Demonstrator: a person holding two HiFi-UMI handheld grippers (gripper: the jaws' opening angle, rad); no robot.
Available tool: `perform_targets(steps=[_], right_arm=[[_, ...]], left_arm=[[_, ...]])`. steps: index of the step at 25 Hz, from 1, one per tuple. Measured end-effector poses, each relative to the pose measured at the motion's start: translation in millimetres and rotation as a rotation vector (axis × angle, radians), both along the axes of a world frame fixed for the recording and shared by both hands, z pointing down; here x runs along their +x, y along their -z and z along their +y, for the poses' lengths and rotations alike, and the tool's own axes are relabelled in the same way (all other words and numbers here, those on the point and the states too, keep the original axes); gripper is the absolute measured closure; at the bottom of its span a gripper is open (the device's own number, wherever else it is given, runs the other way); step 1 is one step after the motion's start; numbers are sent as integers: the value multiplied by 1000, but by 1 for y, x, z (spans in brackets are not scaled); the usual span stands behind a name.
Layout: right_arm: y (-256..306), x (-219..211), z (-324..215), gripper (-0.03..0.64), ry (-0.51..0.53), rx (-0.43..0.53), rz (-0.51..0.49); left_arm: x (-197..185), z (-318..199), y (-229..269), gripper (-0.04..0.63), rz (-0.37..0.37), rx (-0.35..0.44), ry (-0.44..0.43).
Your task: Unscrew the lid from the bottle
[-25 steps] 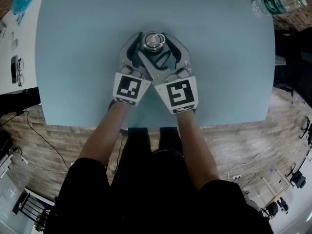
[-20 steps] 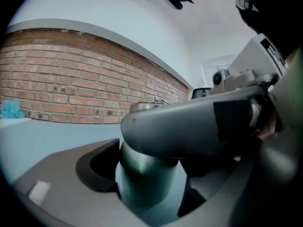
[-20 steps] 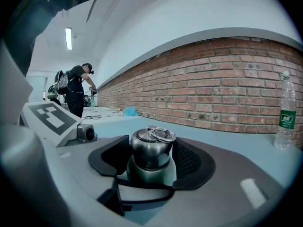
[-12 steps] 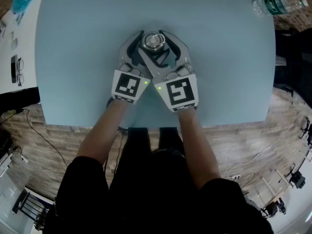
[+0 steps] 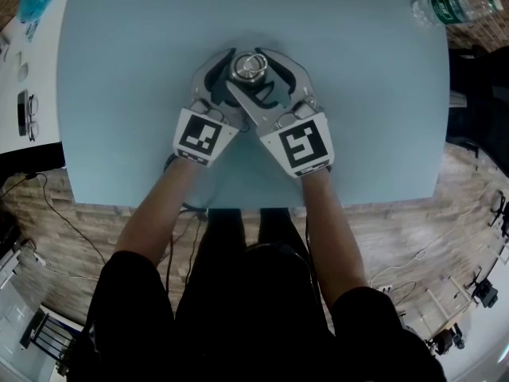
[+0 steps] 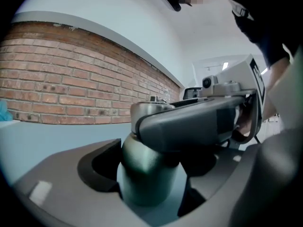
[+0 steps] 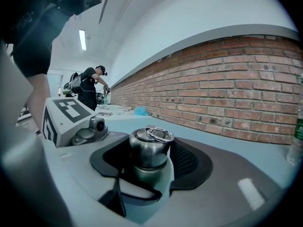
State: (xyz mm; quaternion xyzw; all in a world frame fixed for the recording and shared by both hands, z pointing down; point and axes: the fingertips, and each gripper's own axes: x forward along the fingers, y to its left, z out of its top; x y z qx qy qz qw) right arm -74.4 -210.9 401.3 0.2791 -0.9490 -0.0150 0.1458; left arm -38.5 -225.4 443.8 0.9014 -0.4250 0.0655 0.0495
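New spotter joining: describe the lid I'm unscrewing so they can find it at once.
On the pale blue table, look at the middle, where a dull grey-green metal bottle stands upright. Its shiny round steel lid caps the neck. It is brighter than the body below and carries a small metal ring on top.

You wear a black short-sleeved top (image 5: 238, 325); the sleeves (image 5: 135, 281) leave your forearms bare. Your left gripper (image 5: 241, 72) and right gripper (image 5: 256, 68) share one build: two curved grey jaws, lined on the inner side with dark pads (image 7: 187, 161) of fine mesh texture, joined to a grey housing. Each housing carries a white cube, the left cube (image 5: 197, 136) and the right cube (image 5: 306, 144), with a black square marker on its visible faces. A small round lens (image 7: 97, 123) sits in the left housing beside the cube
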Motion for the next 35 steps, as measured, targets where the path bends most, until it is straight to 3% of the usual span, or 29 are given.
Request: perform_targets(steps=[18,25,35], right_arm=[[2,-3,4,353,261,-34,-36],[-1,-1,8,353,382,-41,19],[3,-2,7,353,396,-33,6]], left_arm=[[3,3,0,230,0,-1,-182],[5,4,3,229,-8,16,-244],[4,4,2,229,-4,13,-243]])
